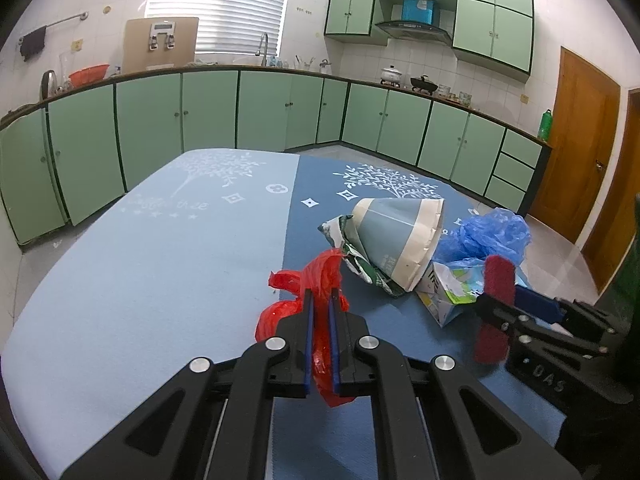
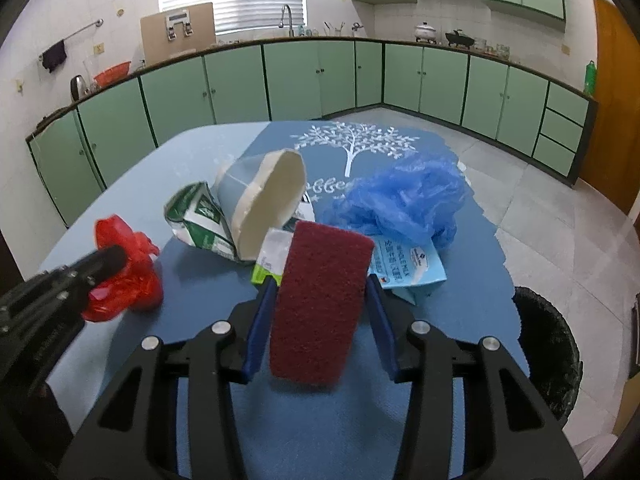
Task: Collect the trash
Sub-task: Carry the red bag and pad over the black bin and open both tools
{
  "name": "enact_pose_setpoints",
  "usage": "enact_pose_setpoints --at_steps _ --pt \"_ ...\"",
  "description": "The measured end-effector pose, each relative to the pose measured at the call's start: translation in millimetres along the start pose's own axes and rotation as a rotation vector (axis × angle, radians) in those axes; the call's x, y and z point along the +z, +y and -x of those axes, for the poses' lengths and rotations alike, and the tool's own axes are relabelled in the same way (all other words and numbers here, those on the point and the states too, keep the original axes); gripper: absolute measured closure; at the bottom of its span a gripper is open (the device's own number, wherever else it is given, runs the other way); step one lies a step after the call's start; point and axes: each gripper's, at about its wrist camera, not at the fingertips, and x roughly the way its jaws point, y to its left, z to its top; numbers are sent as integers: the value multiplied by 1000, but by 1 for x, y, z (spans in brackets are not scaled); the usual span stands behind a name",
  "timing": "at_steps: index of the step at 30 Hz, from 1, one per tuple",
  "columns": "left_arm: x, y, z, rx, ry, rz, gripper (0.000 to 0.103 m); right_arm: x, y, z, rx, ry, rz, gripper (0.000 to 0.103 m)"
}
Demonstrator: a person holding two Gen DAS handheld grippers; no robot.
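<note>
Dark-red rectangular scouring pad point(image 2: 320, 304) stands upright between the right gripper point(image 2: 320, 280) pads, clamped across its width. Black round trash bin point(image 2: 548, 352) sits floor-level, right of the blue-clothed table point(image 2: 460, 320): right arm nearer. Left gripper point(image 1: 320, 300) pinches crumpled red plastic bag point(image 1: 320, 276).

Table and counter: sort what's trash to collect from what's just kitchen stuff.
Job:
red bag in left gripper
scouring pad in right gripper
paper cup
blue bag
carton
bin

Lying about:
pot
green bottle
red basin
</note>
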Motion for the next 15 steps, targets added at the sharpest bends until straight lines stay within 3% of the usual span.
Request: enact_pose_setpoints --at_steps 15 --pt "10 -17 16 -5 -38 -16 97 22 -8 44 25 -98 -1 59"
